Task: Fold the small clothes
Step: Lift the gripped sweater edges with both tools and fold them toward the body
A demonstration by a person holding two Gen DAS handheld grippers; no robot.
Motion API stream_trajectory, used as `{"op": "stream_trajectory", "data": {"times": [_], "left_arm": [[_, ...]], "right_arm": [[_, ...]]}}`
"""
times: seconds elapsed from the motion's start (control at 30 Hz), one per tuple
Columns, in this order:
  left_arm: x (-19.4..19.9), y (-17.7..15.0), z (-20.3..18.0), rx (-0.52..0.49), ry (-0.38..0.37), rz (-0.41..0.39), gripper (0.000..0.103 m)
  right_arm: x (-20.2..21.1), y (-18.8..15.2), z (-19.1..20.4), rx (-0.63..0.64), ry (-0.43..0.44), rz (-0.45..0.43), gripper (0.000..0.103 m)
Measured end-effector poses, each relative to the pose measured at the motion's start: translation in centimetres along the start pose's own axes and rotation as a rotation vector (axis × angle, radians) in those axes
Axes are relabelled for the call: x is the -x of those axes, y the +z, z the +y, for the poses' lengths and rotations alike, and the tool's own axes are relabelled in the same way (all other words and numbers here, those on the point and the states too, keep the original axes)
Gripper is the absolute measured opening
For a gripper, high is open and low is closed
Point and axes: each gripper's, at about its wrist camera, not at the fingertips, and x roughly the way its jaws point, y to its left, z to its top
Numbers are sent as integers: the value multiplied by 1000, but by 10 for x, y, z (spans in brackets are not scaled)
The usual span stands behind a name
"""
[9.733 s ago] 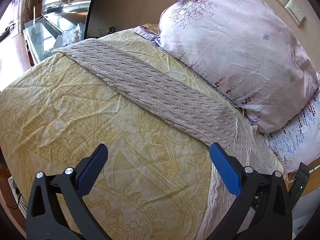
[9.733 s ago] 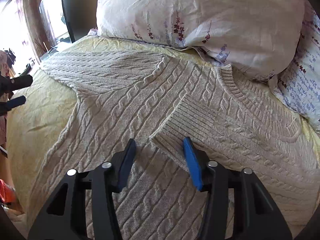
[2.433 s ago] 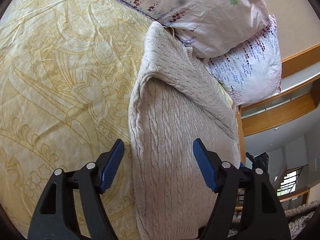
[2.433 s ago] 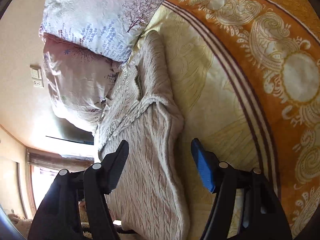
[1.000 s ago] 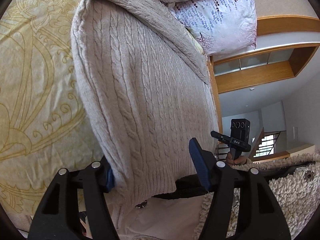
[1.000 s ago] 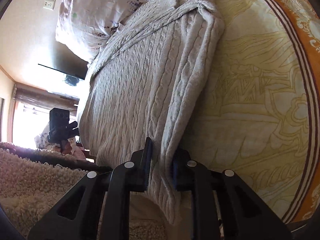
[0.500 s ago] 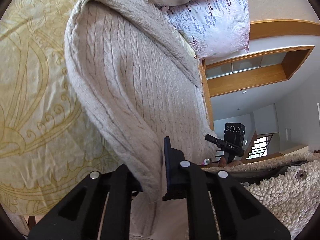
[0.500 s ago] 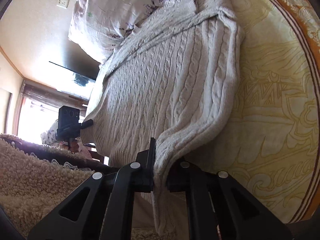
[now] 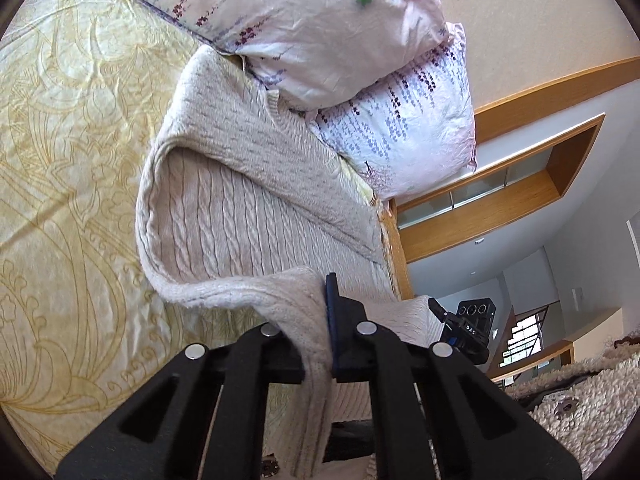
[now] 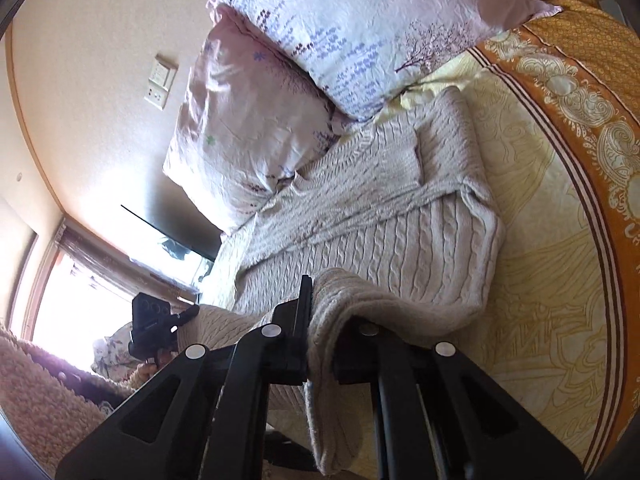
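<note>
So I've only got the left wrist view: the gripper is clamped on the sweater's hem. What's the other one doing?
Observer: The right gripper is shut on the sweater too, pinching the opposite corner of its hem.
Operator: Anything on that far side of the bed I can't see?
Observer: Yes, an orange patterned border runs along the yellow bedspread there.
Operator: And on the wall?
Observer: A wall switch and socket beside the pink pillow.
</note>
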Motion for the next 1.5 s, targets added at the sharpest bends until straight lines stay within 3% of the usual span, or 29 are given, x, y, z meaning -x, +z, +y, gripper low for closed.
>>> {"op": "stream_trajectory", "data": {"times": [0.27,0.9,1.2,1.5], "left_arm": [[6,21,3,36,5,-111,7],[-16,76,-6,13,-8,-129,7],[-41,111,24,142,-35,-151,7],[-79,140,67,300,16,-173,7]], "right_arm": [[6,19,-1,-64,70,-128,8],[-20,56,-6,-91,125,-186,8],[-60,92,-26,-134,73,-169,8],[-114,124,-68,-246,-28,-82,8]]}}
